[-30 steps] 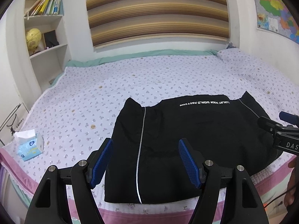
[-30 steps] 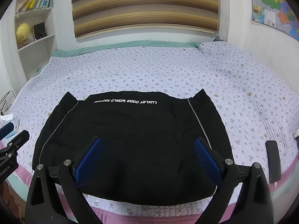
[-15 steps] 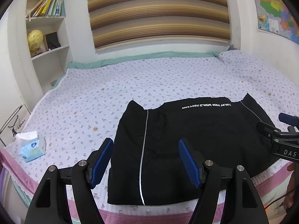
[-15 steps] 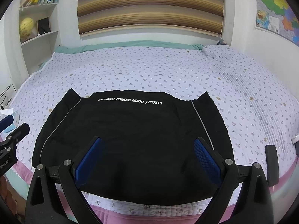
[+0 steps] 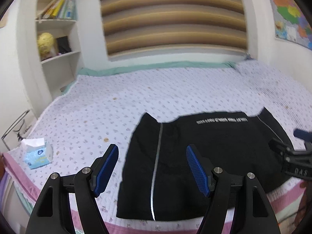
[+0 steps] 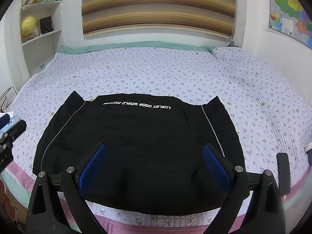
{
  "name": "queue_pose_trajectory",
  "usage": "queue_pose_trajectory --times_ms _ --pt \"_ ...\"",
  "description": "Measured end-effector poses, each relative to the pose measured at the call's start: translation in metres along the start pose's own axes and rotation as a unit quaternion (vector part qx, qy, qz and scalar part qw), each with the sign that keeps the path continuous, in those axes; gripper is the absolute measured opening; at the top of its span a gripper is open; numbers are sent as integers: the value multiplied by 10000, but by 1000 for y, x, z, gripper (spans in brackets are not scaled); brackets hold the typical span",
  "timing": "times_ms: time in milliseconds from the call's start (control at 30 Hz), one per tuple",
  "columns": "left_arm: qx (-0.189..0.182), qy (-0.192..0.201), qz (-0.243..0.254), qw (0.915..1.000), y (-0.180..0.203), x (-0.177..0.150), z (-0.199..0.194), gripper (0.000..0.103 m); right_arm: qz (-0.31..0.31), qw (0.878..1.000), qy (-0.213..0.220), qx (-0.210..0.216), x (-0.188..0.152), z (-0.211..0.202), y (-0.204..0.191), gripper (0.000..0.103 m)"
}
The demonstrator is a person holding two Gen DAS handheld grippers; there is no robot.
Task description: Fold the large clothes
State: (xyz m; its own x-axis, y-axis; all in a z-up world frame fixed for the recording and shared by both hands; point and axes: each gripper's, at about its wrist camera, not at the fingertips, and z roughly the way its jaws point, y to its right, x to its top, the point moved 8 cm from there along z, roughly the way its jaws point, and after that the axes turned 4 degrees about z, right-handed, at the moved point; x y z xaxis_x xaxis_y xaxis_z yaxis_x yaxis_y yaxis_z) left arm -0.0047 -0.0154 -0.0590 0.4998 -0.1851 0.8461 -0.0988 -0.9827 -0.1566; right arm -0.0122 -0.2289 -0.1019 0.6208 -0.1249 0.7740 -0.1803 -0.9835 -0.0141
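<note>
A black garment [image 6: 136, 140] with white lettering and thin grey side stripes lies folded flat near the front edge of the bed; it also shows in the left wrist view [image 5: 204, 152]. My left gripper [image 5: 152, 167] is open and empty, held above the garment's left edge. My right gripper [image 6: 154, 165] is open and empty, held above the garment's near middle. Each gripper shows at the edge of the other's view.
The bed [image 6: 156, 72] has a lilac flowered sheet and a pink skirt. A tissue pack [image 5: 37, 154] lies at its front left corner. A dark remote-like object [image 6: 283, 171] lies at the front right. Shelves [image 5: 58, 44] stand at the left, walls behind and right.
Both grippers have drawn back and risen slightly from the garment, so it looks smaller and farther. The garment has not moved. Both grippers stay open.
</note>
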Motion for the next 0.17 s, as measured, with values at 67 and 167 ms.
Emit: queue_pose_trajectory --times_ms 67,167 --pt "273 204 -76 9994 -10 4 -4 73 -17 10000 -9 -11 -1 1 0 99" --pt "319 303 -97 9990 -17 8 -7 73 -10 10000 -37 -34 -3 4 2 99"
